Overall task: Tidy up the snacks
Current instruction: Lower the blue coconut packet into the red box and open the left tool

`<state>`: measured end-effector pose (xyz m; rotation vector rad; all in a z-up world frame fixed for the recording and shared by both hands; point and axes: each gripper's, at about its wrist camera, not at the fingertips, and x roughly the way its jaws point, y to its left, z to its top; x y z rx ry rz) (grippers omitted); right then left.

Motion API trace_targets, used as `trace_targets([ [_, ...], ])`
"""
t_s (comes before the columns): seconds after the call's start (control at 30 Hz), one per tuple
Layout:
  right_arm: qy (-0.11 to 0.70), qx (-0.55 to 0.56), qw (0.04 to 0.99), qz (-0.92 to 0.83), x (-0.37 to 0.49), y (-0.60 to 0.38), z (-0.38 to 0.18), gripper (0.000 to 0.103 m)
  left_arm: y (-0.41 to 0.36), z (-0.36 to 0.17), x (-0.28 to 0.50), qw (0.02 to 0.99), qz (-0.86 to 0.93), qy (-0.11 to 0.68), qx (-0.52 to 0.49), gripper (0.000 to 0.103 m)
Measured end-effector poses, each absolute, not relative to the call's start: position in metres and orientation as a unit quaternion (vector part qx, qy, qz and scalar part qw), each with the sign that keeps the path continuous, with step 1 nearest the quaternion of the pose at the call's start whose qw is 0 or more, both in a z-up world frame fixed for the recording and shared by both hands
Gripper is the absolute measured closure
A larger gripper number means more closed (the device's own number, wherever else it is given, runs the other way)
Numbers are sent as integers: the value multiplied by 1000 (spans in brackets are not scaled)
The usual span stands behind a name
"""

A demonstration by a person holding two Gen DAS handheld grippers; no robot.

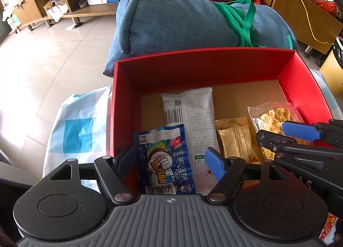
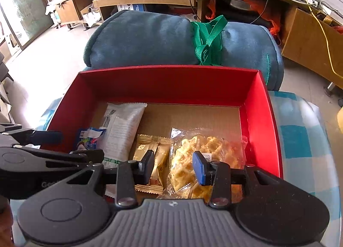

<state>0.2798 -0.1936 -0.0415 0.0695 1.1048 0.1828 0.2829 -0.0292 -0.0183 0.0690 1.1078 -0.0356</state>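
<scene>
Four snack packets lie side by side in the red cardboard box, seemingly for tidy rows: the left gripper, fingers apart, straddles the blue foil coconut packet, while the right gripper, fingers narrowly apart, hovers over the clear waffle bag, gripping nothing.

Bare cardboard floor ahead of both sets of fingertips, up to the far wall of the red box; open to pass there. Under the left gripper fingers: blue packet, with the white packet just beside it. Under the right gripper fingers: gold packet and waffle bag. Red side walls close outside each gripper. Right gripper's arm crowds the left one's right finger. Beyond the box, blue cushion blocks.
</scene>
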Motion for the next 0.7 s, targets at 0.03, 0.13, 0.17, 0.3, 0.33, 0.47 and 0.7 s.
trace_targets([
  [0.03,524,32,847,87,280,-194,-41,67,-29,-18,283,850,-17,526,32,25],
  [0.13,524,32,847,85,278,-194,-41,67,-29,-18,282,850,-17,526,32,25],
  [0.17,523,33,847,84,278,-194,-40,67,-29,-17,281,850,-18,526,31,25],
  [0.3,521,36,849,82,274,-196,-36,68,-30,-13,278,852,-22,523,29,25],
  [0.33,519,36,850,81,273,-196,-34,68,-29,-11,277,852,-23,522,28,25],
  [0.47,515,37,853,81,269,-196,-27,67,-26,-6,273,854,-26,518,21,25],
  [0.7,509,37,856,82,258,-194,-16,67,-23,2,263,858,-34,513,14,25],
])
